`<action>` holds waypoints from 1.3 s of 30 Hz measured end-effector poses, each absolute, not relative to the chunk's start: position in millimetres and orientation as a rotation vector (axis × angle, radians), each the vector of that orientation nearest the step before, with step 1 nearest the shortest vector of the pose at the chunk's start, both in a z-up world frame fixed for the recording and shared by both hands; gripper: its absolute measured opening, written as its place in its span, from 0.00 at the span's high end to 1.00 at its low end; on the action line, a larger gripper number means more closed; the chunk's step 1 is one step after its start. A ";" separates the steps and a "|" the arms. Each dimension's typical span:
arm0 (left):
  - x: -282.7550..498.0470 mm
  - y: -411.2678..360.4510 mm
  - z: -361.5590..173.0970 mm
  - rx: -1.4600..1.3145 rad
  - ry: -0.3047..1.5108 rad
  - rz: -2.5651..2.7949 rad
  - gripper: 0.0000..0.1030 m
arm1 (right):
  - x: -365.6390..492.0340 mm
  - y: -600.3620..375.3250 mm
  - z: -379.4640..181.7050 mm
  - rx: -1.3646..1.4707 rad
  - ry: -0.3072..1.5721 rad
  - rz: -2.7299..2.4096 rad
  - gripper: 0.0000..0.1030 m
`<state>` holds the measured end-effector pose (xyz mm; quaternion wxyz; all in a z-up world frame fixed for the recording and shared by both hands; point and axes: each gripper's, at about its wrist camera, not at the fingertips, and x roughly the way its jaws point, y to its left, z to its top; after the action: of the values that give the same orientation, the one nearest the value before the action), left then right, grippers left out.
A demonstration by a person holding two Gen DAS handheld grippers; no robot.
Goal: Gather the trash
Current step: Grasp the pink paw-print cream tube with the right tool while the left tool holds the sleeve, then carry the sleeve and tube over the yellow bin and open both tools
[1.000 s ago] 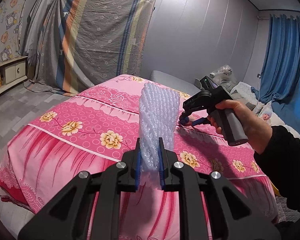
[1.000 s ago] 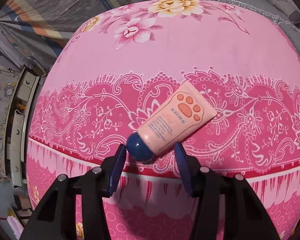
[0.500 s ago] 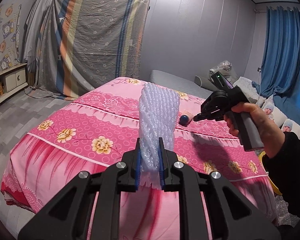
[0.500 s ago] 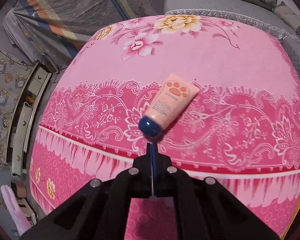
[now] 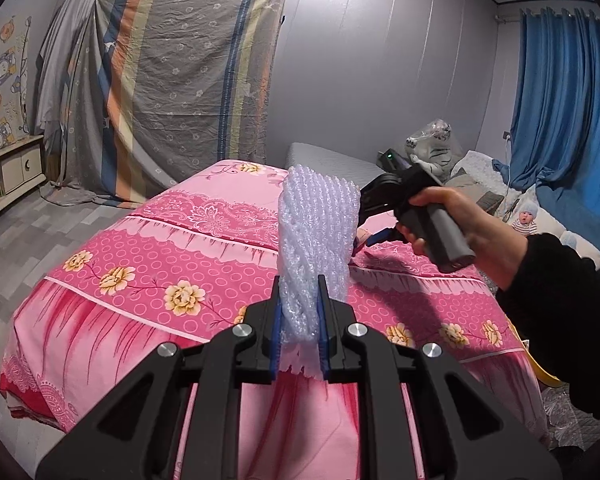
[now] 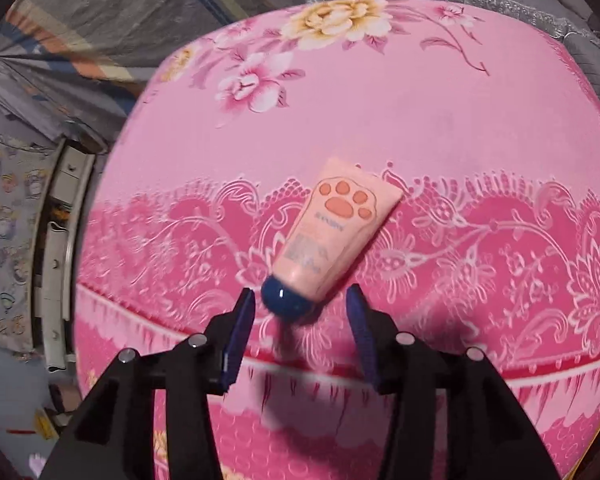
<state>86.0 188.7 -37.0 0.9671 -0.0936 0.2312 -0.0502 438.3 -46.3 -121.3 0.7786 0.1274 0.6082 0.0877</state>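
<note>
I am keeping my left claw (image 5: 299,312) clamped on the foam wrap (image 5: 316,236), while my right claw (image 6: 300,320) is opening around the tube (image 6: 332,236) lying on the bed (image 6: 380,120), cap between its jaws, ready to pinch.

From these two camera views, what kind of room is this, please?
Most likely a bedroom in a home. A bed with a pink flowered sheet fills the middle, blue curtains hang at one side, and soft toys sit by the pillows at the far end.
</note>
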 end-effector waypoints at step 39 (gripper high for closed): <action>133.6 -37.3 14.6 0.070 0.447 -0.461 0.87 | 156.1 -351.8 -56.4 0.577 0.900 0.317 0.69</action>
<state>133.6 -37.3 14.6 0.9483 0.0343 0.2196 -0.2266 156.1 -351.8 -56.4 0.8486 0.2737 0.4271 0.1504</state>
